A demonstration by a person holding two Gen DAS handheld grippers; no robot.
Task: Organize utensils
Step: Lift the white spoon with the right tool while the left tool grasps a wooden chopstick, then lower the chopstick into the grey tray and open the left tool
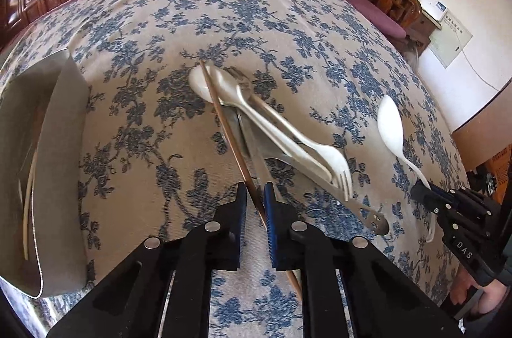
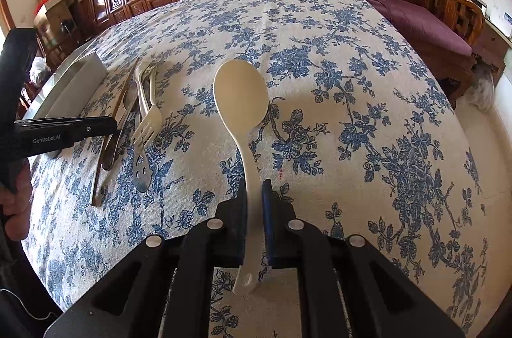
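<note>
My left gripper (image 1: 255,194) is shut on a brown wooden chopstick (image 1: 224,126) that slants up over a pile of utensils. The pile holds a white plastic fork (image 1: 332,158), a white spoon (image 1: 204,82) and a metal utensil with a cut-out handle (image 1: 374,219). My right gripper (image 2: 254,190) is shut on the handle of a cream rice spoon (image 2: 240,94), its bowl pointing away. The rice spoon also shows in the left wrist view (image 1: 392,120), with the right gripper (image 1: 422,189) on it. The left gripper (image 2: 112,125) shows at the left of the right wrist view.
A metal tray (image 1: 60,165) with pale utensils inside sits at the table's left; it also shows in the right wrist view (image 2: 76,82). A blue floral tablecloth (image 2: 352,114) covers the table. Carved wooden furniture and a purple-cushioned bench (image 2: 422,24) stand behind and to the right.
</note>
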